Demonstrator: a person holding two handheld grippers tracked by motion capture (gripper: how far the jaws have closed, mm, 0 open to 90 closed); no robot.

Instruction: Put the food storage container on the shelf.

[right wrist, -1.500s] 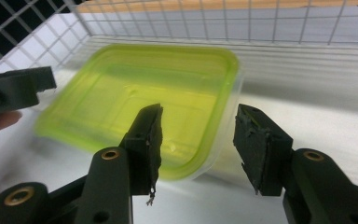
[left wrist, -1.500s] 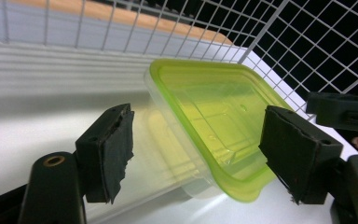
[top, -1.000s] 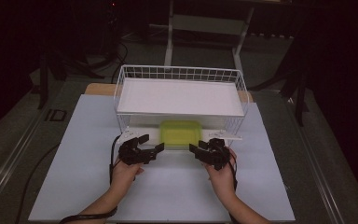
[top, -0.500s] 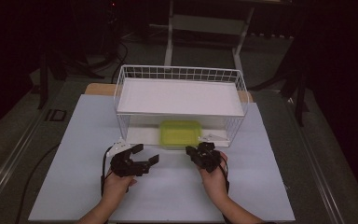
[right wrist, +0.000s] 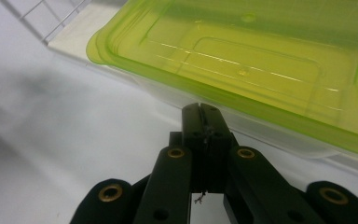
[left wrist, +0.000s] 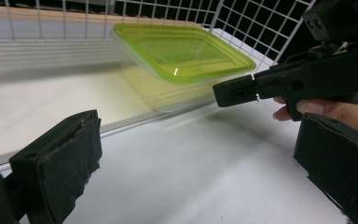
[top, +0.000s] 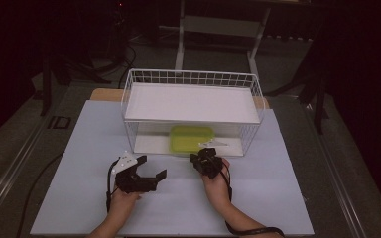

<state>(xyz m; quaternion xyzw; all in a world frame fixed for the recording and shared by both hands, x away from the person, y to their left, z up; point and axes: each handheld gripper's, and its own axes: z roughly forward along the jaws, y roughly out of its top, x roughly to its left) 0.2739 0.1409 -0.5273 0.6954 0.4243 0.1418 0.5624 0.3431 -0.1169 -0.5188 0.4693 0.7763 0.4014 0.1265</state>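
Note:
A clear container with a lime-green lid (top: 192,138) sits on the bottom level of a white wire rack (top: 191,78), under its white shelf. My right gripper (top: 204,157) is shut with nothing in it, its tip just short of the container's front edge. In the right gripper view the joined jaws (right wrist: 202,112) point at the green lid (right wrist: 242,56). My left gripper (top: 154,173) rests on the table to the left, open wide and empty. In the left gripper view (left wrist: 200,163) the container (left wrist: 182,51) lies ahead, with the right gripper (left wrist: 242,91) beside it.
The rack stands at the back middle of a white table top (top: 278,198). Its wire walls (top: 250,134) flank the container on both sides. Bare table lies left, right and in front of the hands. Dark floor and stands surround the table.
Both hands have drawn back from the container's front toward the near edge. The left gripper moved farther back and left; the right gripper shifted left and is now shut. The container stayed put.

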